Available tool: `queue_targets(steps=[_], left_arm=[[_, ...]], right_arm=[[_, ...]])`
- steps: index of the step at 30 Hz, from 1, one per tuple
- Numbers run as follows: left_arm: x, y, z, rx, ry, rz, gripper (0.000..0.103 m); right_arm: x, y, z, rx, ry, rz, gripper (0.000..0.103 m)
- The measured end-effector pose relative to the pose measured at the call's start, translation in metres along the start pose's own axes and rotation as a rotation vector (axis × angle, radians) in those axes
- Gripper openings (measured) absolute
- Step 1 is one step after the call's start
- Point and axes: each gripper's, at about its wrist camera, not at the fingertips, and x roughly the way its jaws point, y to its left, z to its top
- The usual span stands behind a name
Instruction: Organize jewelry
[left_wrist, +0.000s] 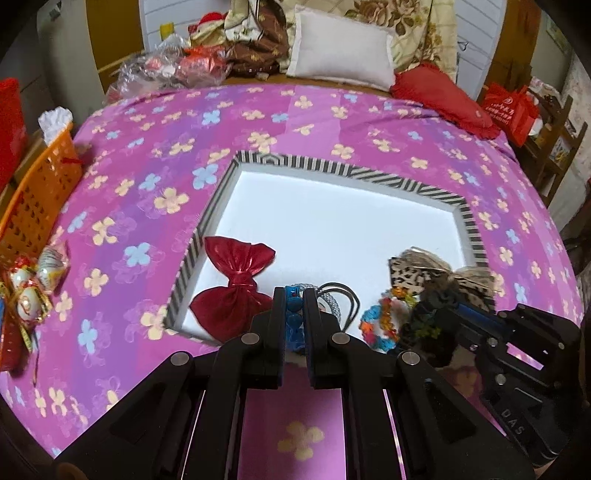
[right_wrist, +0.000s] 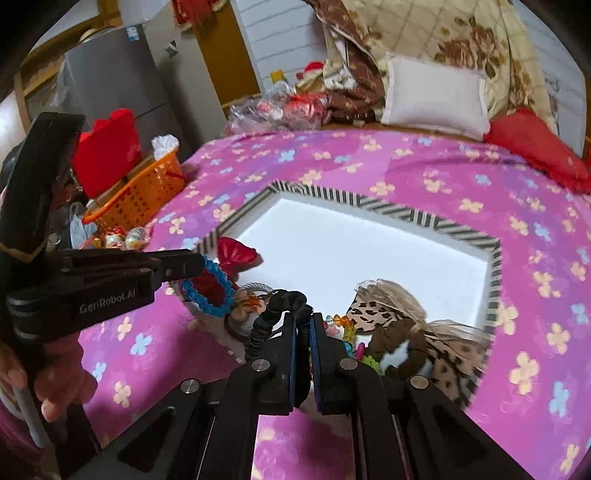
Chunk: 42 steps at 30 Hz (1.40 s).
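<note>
Jewelry and hair accessories lie in a shallow white tray (left_wrist: 236, 162) with a black-and-white striped rim, set on a bed covered by a pink floral sheet (left_wrist: 147, 155).

Tray contents, near edge:
- A red satin bow (left_wrist: 236, 288) lies at the tray's near left corner.
- A leopard-print bow (left_wrist: 413, 277) lies toward the near right side, partly over the rim in the right wrist view.
- A multicoloured bead bracelet (left_wrist: 380, 321) lies between the two bows.
- A grey band with thin dark hoops (left_wrist: 340, 295) lies just behind the left claw's fingertips.

Left claw (left_wrist: 294, 306): clenched on a blue bead bracelet (left_wrist: 294, 314). In the right wrist view the bracelet (right_wrist: 210, 291) hangs as an open loop from the claw tip (right_wrist: 192, 264), in front of the red bow. A hand (right_wrist: 55, 384) grips the left claw's handle at the lower left of that view.

Right claw (right_wrist: 303, 325): clenched on a black scrunchie (right_wrist: 284, 302). The scrunchie bunches above the fingertips and trails down the left finger. In the left wrist view the right claw (left_wrist: 458, 306) enters from the right, tip over the tray's near right area.

Surroundings:
- An orange basket (left_wrist: 37, 195) stands beside the bed on the left.
- A white pillow (left_wrist: 343, 48) and a red cushion (left_wrist: 439, 96) lie at the far end of the bed.
</note>
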Motion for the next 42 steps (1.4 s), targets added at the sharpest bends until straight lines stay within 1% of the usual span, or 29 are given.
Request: queue_targets(steps=[3, 6, 9, 11, 12, 13, 14, 15, 16, 18, 19, 22, 25, 26, 28, 29, 33, 36, 39, 42], left_arm=[[0.018, 0.002, 0.003, -0.010, 0.020, -0.004, 0.007], [0.031, 0.005, 0.004, -0.027, 0.036, -0.010, 0.007], [0.044, 0.009, 0.004, -0.035, 0.050, -0.020, 0.007], [0.047, 0.009, 0.002, -0.031, 0.051, -0.039, 0.007], [0.048, 0.011, 0.001, -0.038, 0.050, -0.044, 0.007], [0.048, 0.012, 0.001, -0.047, 0.052, -0.054, 0.007], [0.048, 0.013, 0.001, -0.055, 0.054, -0.064, 0.009], [0.048, 0.015, 0.002, -0.063, 0.054, -0.073, 0.013], [0.046, 0.016, 0.002, -0.071, 0.051, -0.079, 0.018], [0.041, 0.016, 0.001, -0.076, 0.038, -0.084, 0.040], [0.035, 0.016, 0.000, -0.078, 0.024, -0.087, 0.043], [0.022, 0.013, -0.004, -0.060, 0.007, -0.070, 0.044], [0.007, 0.007, -0.012, -0.034, -0.026, -0.025, 0.047], [0.003, 0.006, -0.016, -0.032, -0.034, -0.015, 0.047], [-0.005, 0.006, -0.022, -0.026, -0.052, 0.007, 0.048], [-0.011, 0.004, -0.027, -0.025, -0.068, 0.030, 0.048], [-0.029, 0.004, -0.043, -0.029, -0.111, 0.081, 0.049], [-0.040, 0.004, -0.055, -0.039, -0.134, 0.094, 0.049], [-0.049, 0.006, -0.065, -0.059, -0.144, 0.100, 0.049], [-0.056, 0.006, -0.073, -0.069, -0.152, 0.111, 0.049]], right_arm=[[0.022, -0.008, 0.002, 0.021, 0.032, -0.007, 0.007], [0.040, -0.013, 0.001, 0.021, 0.072, -0.037, 0.007], [0.049, -0.014, -0.001, 0.019, 0.094, -0.046, 0.007], [0.047, -0.015, -0.001, 0.029, 0.089, -0.045, 0.010], [0.045, -0.015, -0.002, 0.033, 0.085, -0.046, 0.020], [0.042, -0.015, -0.003, 0.038, 0.076, -0.048, 0.039], [0.037, -0.014, -0.003, 0.041, 0.064, -0.053, 0.048], [0.034, -0.014, -0.004, 0.039, 0.054, -0.055, 0.054], [0.029, -0.012, -0.005, 0.034, 0.045, -0.056, 0.054], [0.021, -0.010, -0.007, 0.025, 0.040, -0.058, 0.054], [0.016, -0.010, -0.008, 0.029, 0.031, -0.056, 0.054], [0.000, -0.009, -0.014, 0.051, 0.002, -0.047, 0.054], [-0.013, -0.002, -0.020, 0.044, -0.028, -0.074, 0.055], [-0.018, 0.000, -0.022, 0.042, -0.037, -0.085, 0.056], [-0.026, 0.004, -0.026, 0.045, -0.055, -0.096, 0.067], [-0.030, 0.006, -0.028, 0.047, -0.067, -0.102, 0.068], [-0.045, 0.016, -0.033, 0.041, -0.093, -0.121, 0.069], [-0.054, 0.023, -0.037, 0.042, -0.112, -0.128, 0.071], [-0.061, 0.030, -0.041, 0.039, -0.128, -0.141, 0.079], [-0.065, 0.034, -0.044, 0.038, -0.132, -0.144, 0.080]])
